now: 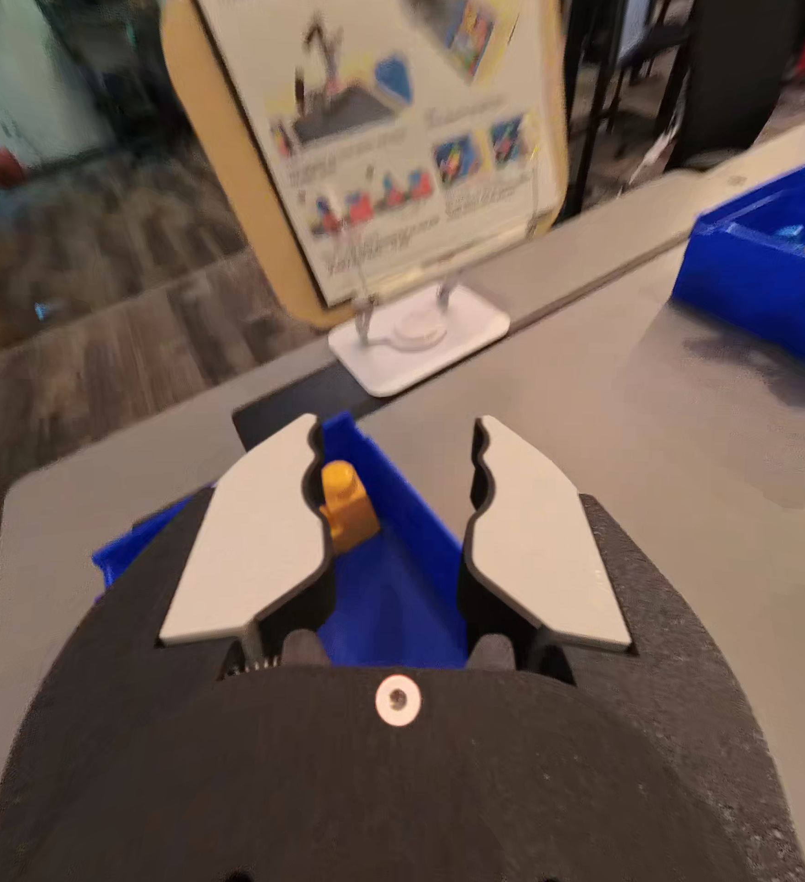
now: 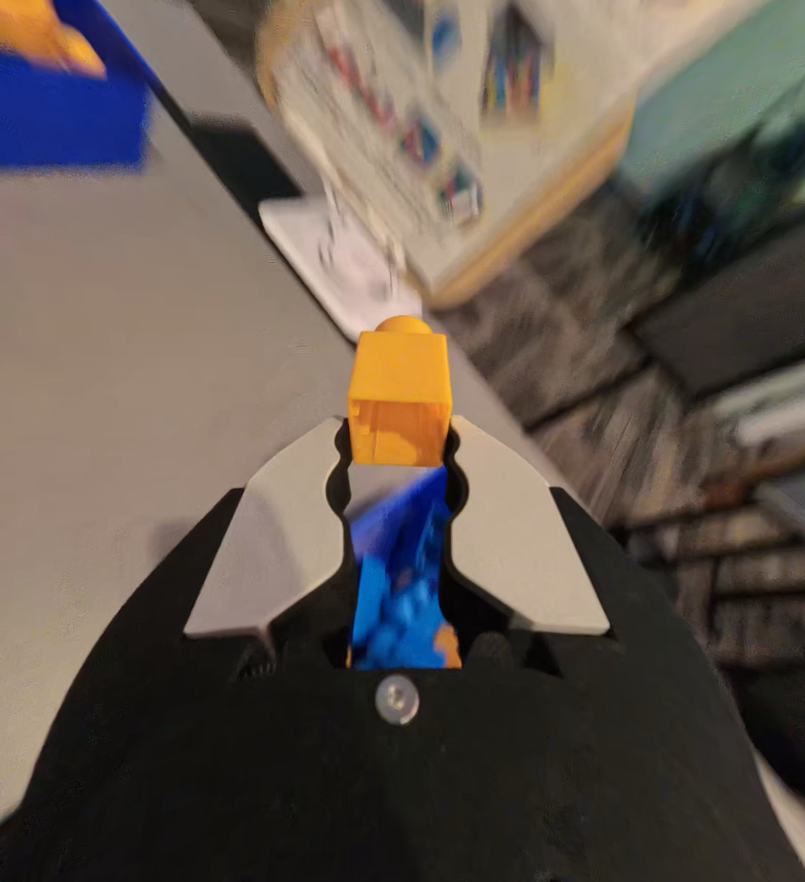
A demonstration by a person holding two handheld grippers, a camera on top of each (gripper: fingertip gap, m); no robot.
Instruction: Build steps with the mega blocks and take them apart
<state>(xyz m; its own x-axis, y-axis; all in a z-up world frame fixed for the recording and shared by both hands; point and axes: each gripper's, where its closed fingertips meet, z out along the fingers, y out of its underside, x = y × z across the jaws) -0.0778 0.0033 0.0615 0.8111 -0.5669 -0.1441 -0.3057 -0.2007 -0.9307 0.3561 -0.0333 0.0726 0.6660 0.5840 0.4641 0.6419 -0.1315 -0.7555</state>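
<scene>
We see the left gripper (image 1: pixel 396 432) with its jaws wide apart and nothing between them, poised over a blue bin (image 1: pixel 393 563) at the near corner of the grey table (image 1: pixel 558 429). An orange single-stud block (image 1: pixel 347 508) lies in that bin, just beside the left finger. The right gripper (image 2: pixel 398 429) has its jaws clamped on another orange one-stud block (image 2: pixel 399 391), stud pointing away, hollow base toward the camera. Below it sits what looks like a bin of light-blue blocks (image 2: pixel 391 615), though blur makes this uncertain. Bare tabletop lies between the bins; a picture card on a white stand (image 1: pixel 419 334) marks the far edge.
</scene>
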